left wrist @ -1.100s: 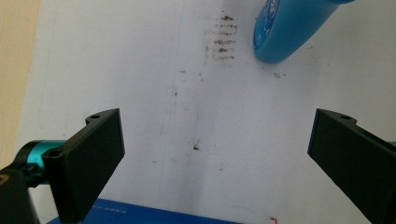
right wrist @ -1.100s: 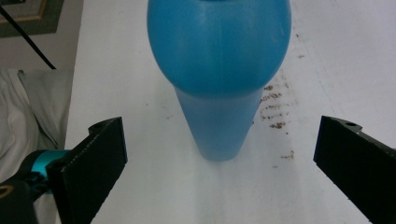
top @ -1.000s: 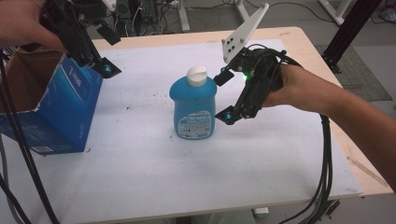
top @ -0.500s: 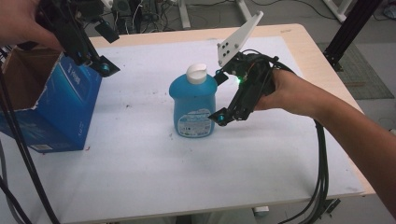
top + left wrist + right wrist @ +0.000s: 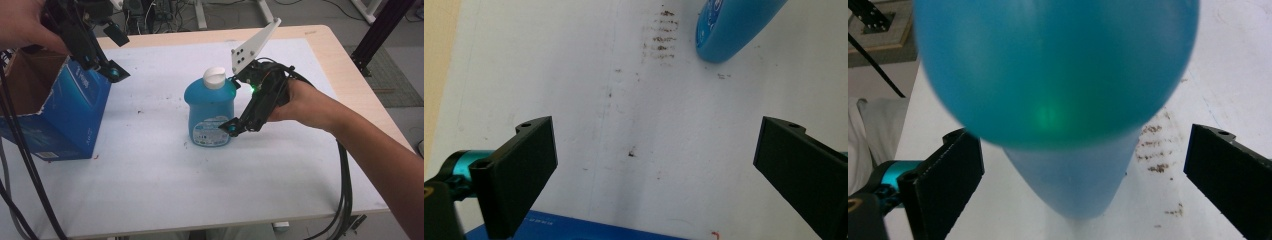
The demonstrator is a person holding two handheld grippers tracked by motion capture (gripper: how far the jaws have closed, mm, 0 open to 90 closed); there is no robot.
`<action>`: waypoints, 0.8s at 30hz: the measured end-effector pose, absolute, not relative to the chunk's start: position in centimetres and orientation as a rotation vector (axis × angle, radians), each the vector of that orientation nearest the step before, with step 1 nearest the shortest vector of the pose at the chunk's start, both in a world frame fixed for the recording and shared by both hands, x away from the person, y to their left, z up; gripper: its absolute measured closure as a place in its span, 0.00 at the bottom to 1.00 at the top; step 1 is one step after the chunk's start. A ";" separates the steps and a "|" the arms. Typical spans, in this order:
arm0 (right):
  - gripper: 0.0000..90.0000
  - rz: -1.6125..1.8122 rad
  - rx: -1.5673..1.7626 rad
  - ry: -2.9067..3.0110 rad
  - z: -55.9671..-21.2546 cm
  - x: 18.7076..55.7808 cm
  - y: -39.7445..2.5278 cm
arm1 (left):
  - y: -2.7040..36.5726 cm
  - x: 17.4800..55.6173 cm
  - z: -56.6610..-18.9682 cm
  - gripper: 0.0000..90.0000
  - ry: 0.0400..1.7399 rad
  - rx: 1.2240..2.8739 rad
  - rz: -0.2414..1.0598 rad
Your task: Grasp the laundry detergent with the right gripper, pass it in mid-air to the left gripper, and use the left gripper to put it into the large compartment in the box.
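A blue bottle (image 5: 210, 112) with a white cap (image 5: 215, 77) stands upright in the middle of the white table (image 5: 200, 190). My right gripper (image 5: 233, 105) is open at the bottle's right side, jaws wide apart and tilted down. In the right gripper view the bottle (image 5: 1058, 75) looms close between the two black jaws, not touching either. My left gripper (image 5: 117, 55) hangs open above the right edge of an open blue cardboard box (image 5: 65, 120) at the left. The left gripper view looks down on the table, with the bottle's base (image 5: 734, 25) at the top right.
The box's blue edge (image 5: 574, 232) lies just under the left jaws. Brown smudges (image 5: 664, 35) mark the table near the bottle. Black cables (image 5: 345, 200) trail off the right front edge. A black stand leg (image 5: 380, 35) rises beyond the table's right side.
My right gripper has moved left toward the bottle and now straddles its right side. The left gripper has hardly shifted.
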State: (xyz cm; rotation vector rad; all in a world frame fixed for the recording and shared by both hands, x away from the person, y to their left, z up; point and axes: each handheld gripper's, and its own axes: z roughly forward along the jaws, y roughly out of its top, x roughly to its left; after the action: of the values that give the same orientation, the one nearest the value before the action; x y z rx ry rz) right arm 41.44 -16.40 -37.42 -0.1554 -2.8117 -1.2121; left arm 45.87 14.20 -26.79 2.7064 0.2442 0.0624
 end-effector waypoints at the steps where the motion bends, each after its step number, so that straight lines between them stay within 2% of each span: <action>1: 0.02 -1.216 -0.154 -2.810 -37.5 41.5 -16.3 | 14.2 45.9 -26.8 0.04 0.243 2.707 0.063; 24: 0.04 -1.371 -0.176 -2.730 -39.2 41.4 -16.2 | 14.4 45.9 -27.0 0.04 0.253 2.711 0.057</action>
State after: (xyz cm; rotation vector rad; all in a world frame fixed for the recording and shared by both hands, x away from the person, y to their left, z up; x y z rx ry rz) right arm 41.43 -16.22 -39.20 -0.1759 -2.7304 -1.3713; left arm 45.93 14.43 -27.02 2.7110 0.2526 0.0566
